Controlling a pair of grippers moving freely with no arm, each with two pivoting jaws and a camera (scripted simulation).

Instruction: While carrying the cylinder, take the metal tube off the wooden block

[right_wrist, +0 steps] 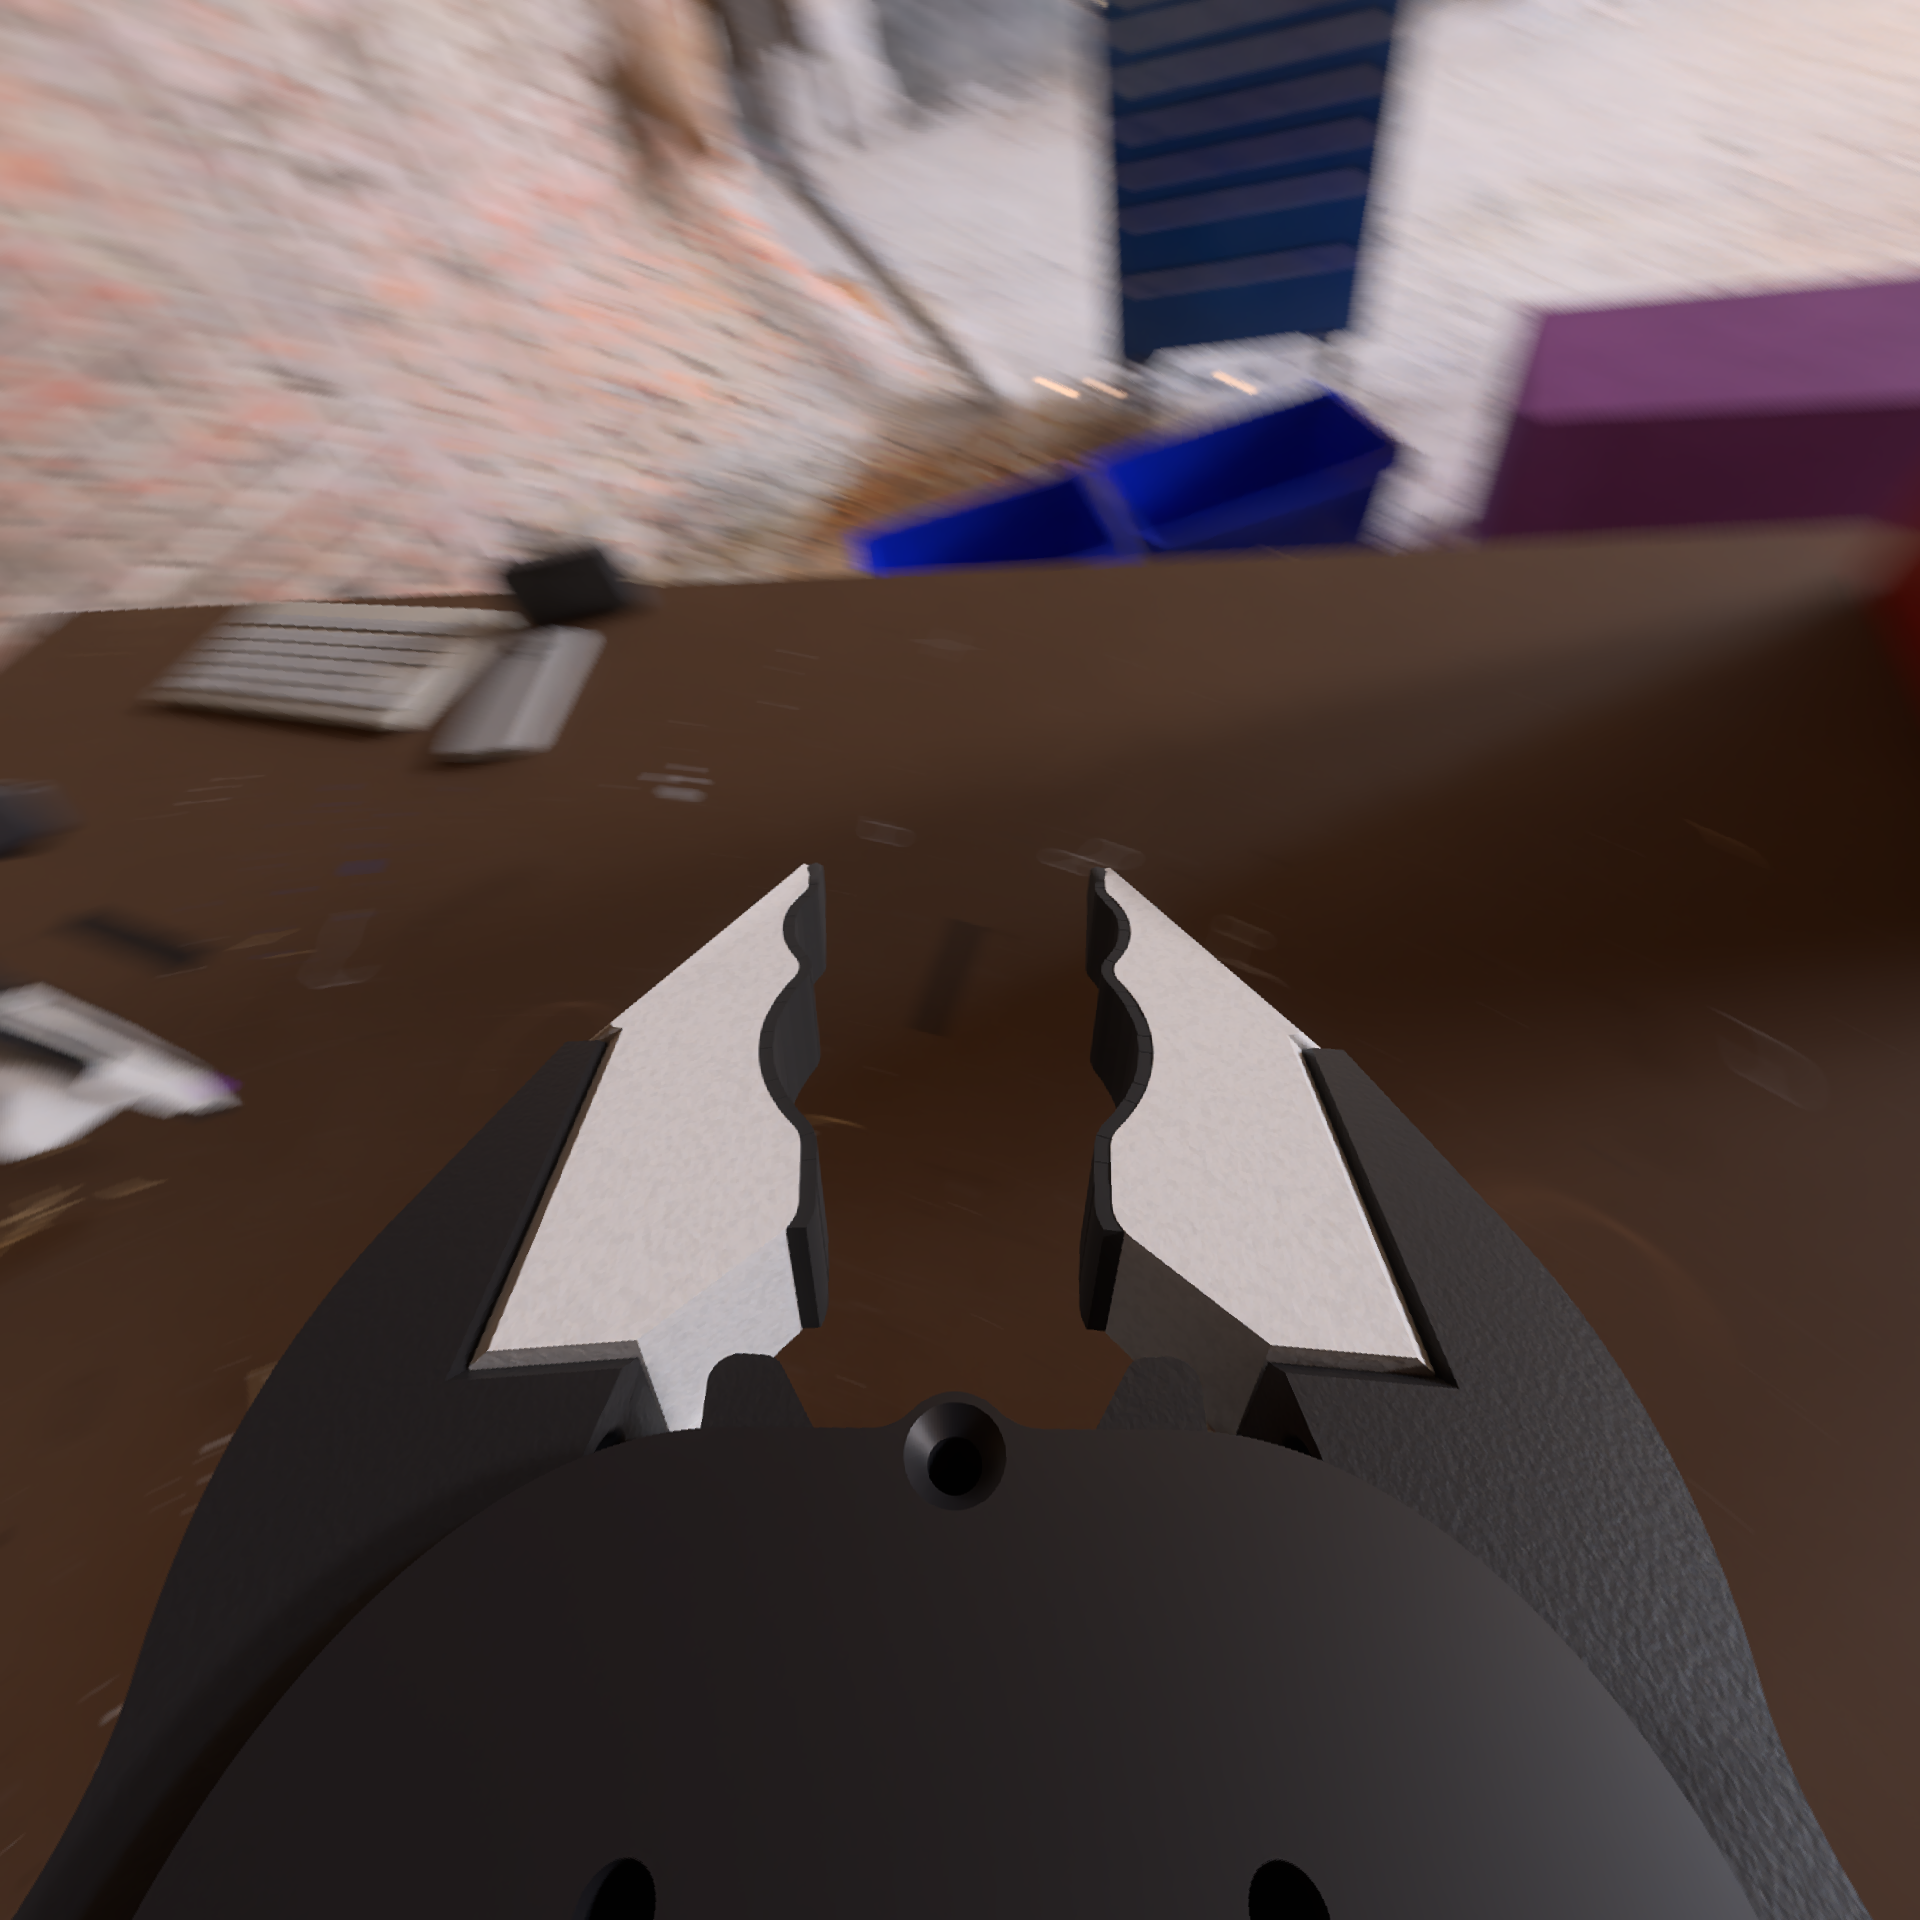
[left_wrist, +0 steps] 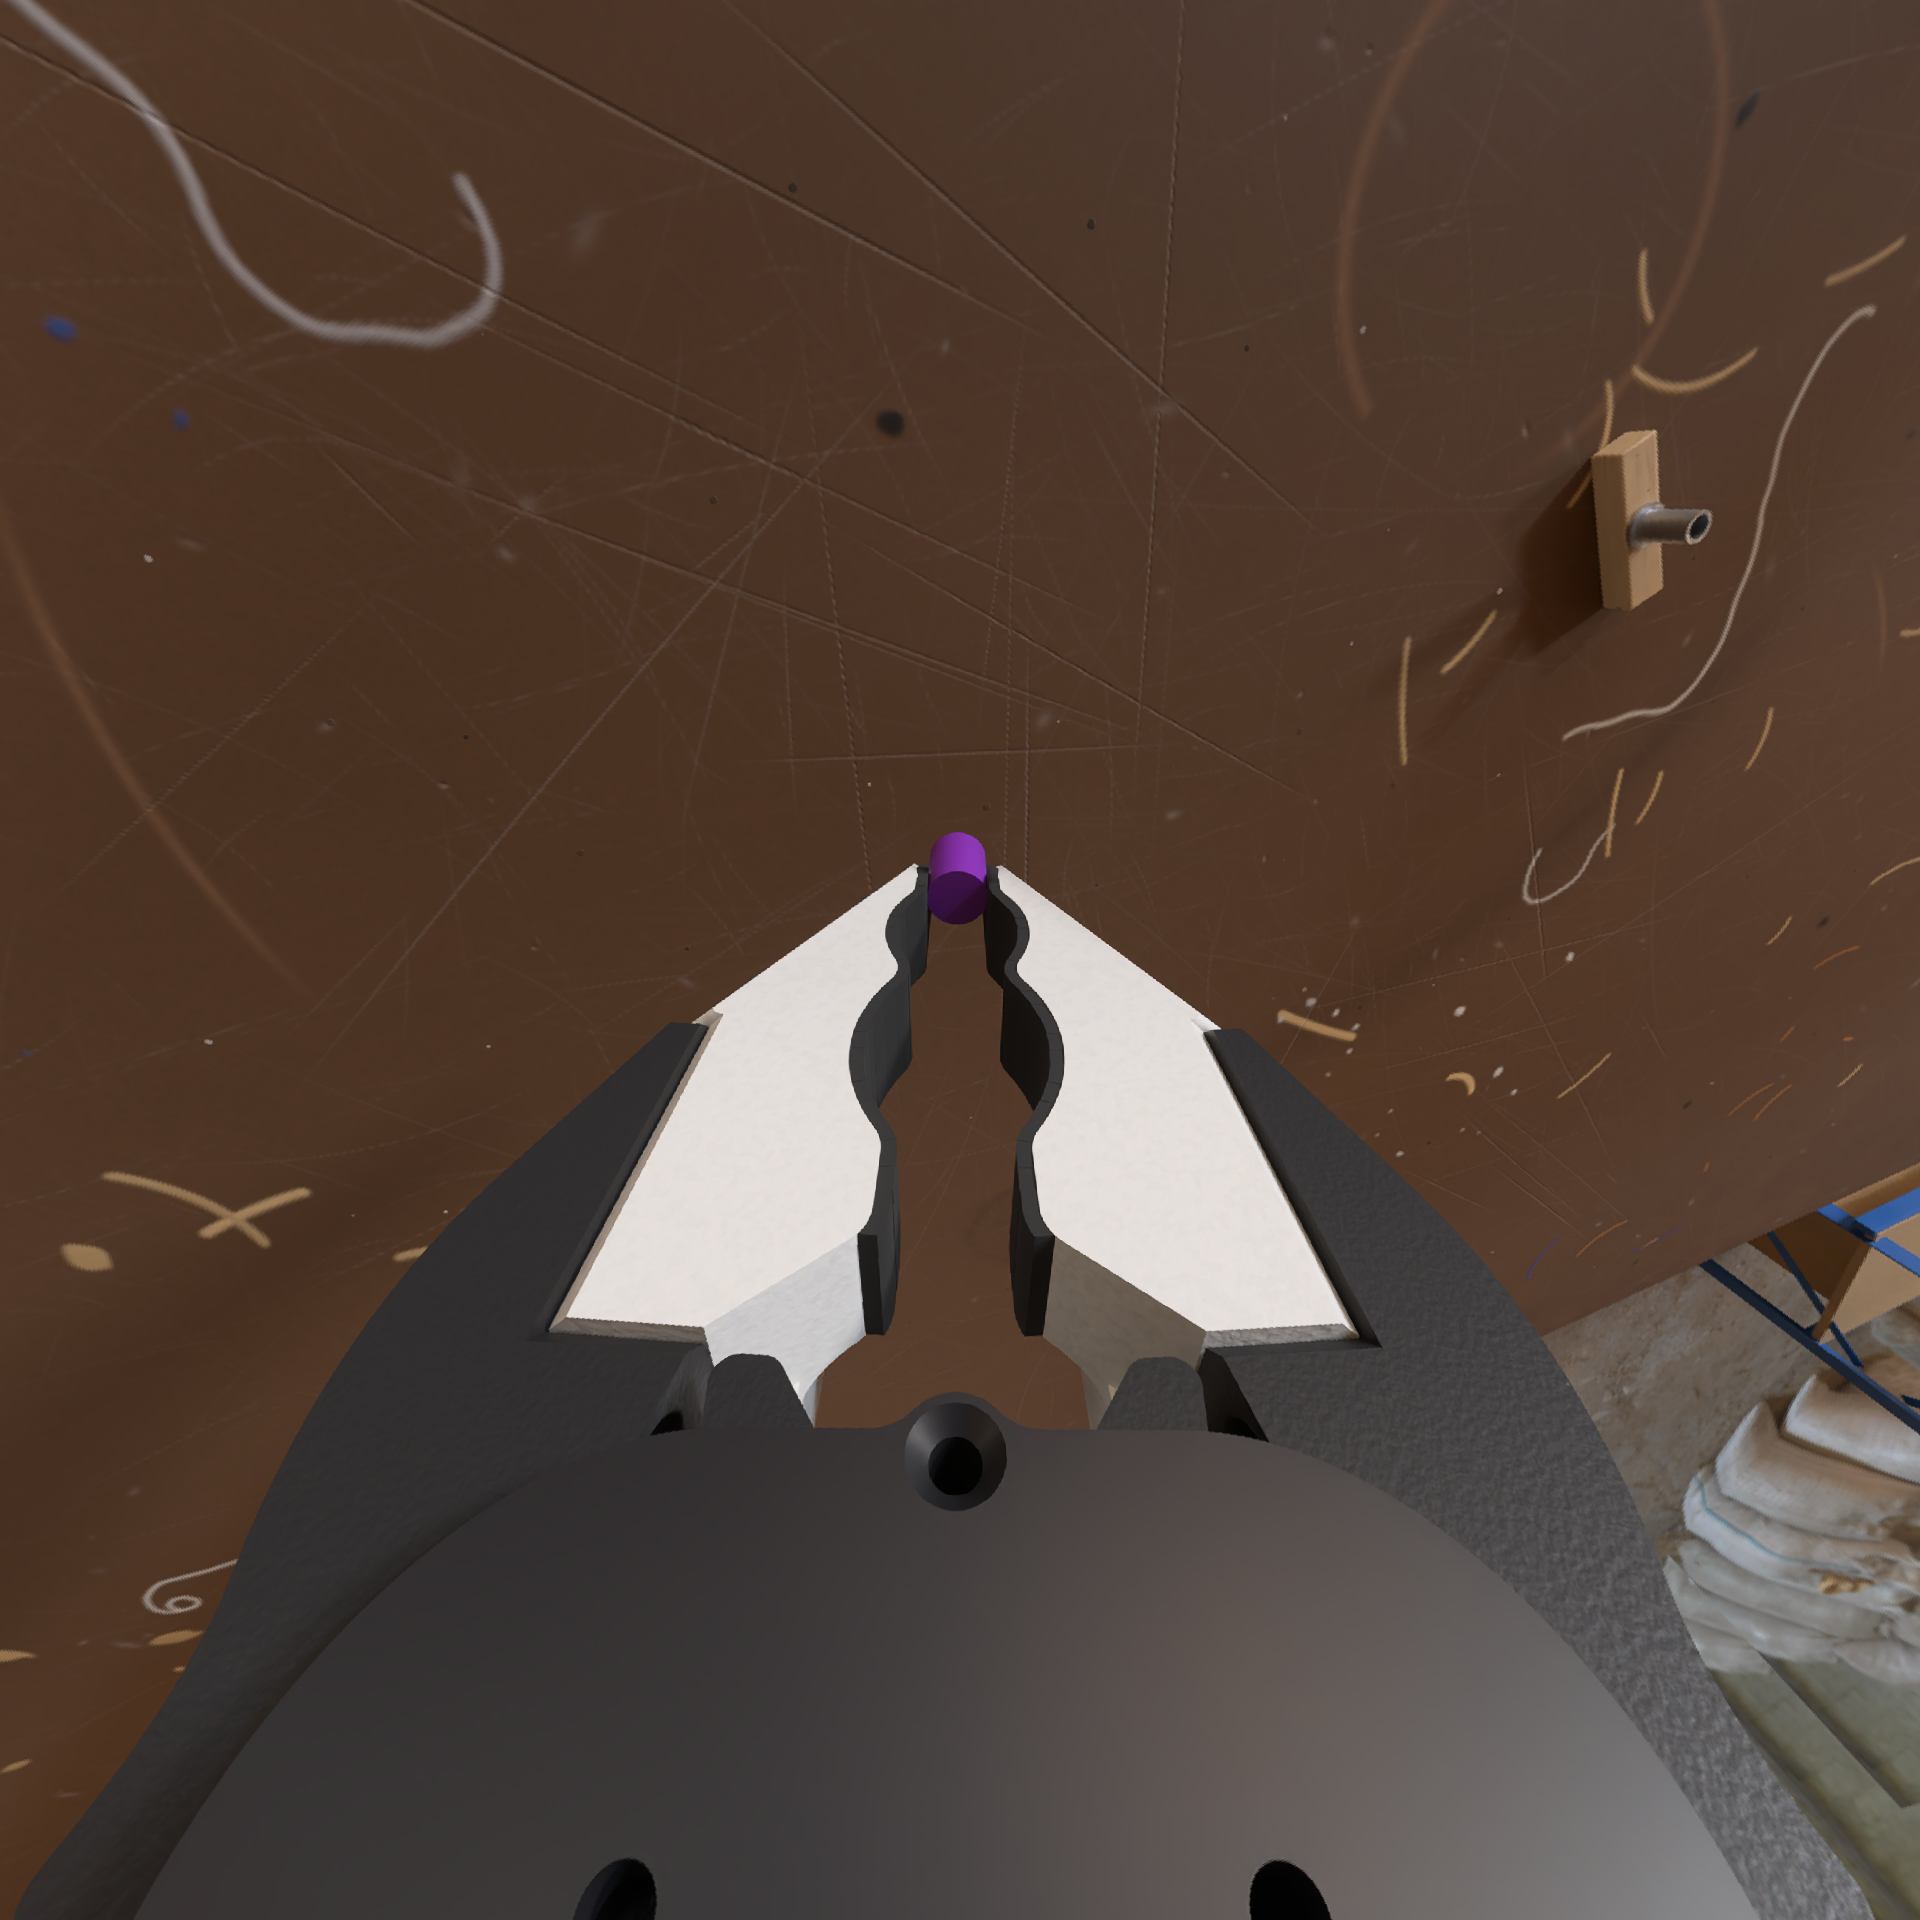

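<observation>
In the left wrist view my left gripper [left_wrist: 956, 883] is shut on a small purple cylinder [left_wrist: 956, 878], pinched at the very fingertips above the brown table. A thin wooden block [left_wrist: 1626, 520] lies on the table at the upper right, with a short metal tube [left_wrist: 1670, 525] standing out of it. The block and tube are far from this gripper. In the right wrist view my right gripper [right_wrist: 956, 883] is open and empty above the brown table. That view is blurred, and the block and tube do not show in it.
The scratched brown table [left_wrist: 623, 623] fills the left wrist view; its edge runs at the lower right, with white sacks [left_wrist: 1787, 1538] on the floor below. In the right wrist view a keyboard [right_wrist: 312, 675], blue bins [right_wrist: 1143, 499] and a purple box [right_wrist: 1714, 416] lie beyond.
</observation>
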